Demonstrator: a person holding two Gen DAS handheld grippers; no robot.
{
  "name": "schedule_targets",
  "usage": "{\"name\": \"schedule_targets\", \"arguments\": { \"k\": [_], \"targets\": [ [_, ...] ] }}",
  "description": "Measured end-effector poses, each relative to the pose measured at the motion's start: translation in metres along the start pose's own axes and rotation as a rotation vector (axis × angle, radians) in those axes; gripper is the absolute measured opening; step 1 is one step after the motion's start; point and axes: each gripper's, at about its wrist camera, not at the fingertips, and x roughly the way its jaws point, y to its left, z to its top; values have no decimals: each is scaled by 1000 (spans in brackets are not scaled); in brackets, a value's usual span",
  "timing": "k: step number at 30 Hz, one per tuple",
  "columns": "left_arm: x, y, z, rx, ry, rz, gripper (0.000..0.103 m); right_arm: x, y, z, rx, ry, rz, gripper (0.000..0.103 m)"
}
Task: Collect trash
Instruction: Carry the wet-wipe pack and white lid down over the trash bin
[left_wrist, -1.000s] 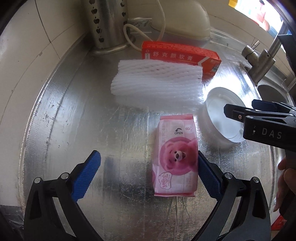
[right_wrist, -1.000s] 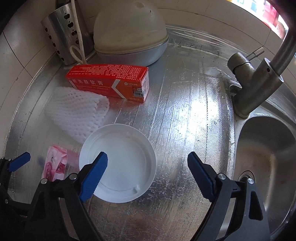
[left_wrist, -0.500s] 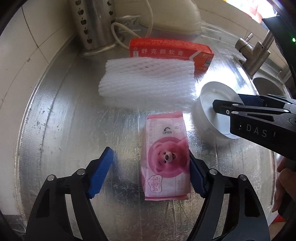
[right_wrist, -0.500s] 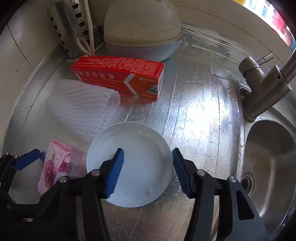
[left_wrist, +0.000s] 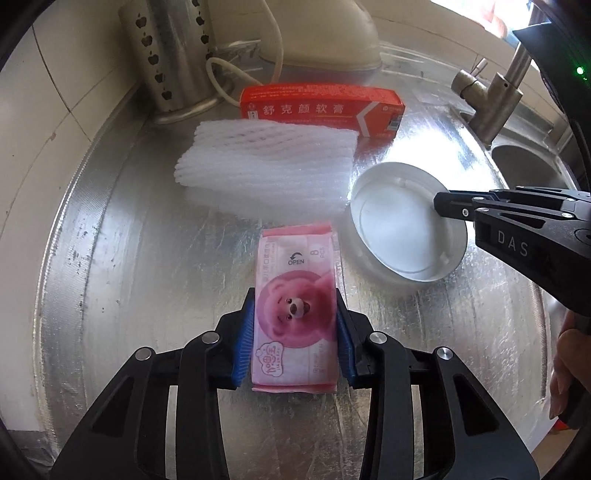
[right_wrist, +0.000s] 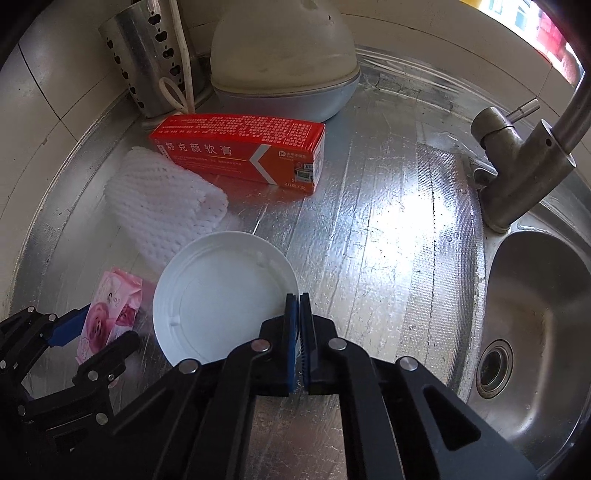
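Judging by how things lie, collecting has only begun: nothing has left the foil-covered desk, though two pieces are in hand. The left gripper comes in low from 6 o'clock in its own view, jaws drawn in until both blue pads press the long sides of the pink wipes packet, which lies flat on the desk and unlifted as far as can be told. The right gripper reaches in from 6 o'clock in its view, jaws nearly together on the near wall of the white plastic lid, which sits rim-up just beside the packet, toward 3 o'clock from it in the left view. Ungathered are the white foam net, at 12 o'clock from the packet, and the red carton behind it, touching or nearly touching the net. No bin or bag shows in either view, so where the trash goes cannot be told.
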Motion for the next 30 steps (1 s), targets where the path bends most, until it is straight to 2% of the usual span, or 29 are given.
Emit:
{"name": "schedule_targets", "arguments": {
  "k": [13, 30],
  "targets": [
    [-8, 10, -15, 5, -1, 8, 37, -18, 2, -13, 7, -12, 16, 3],
    [-47, 10, -49, 41, -44, 7, 37, -59, 17, -56, 14, -50, 64, 3]
  ]
}}
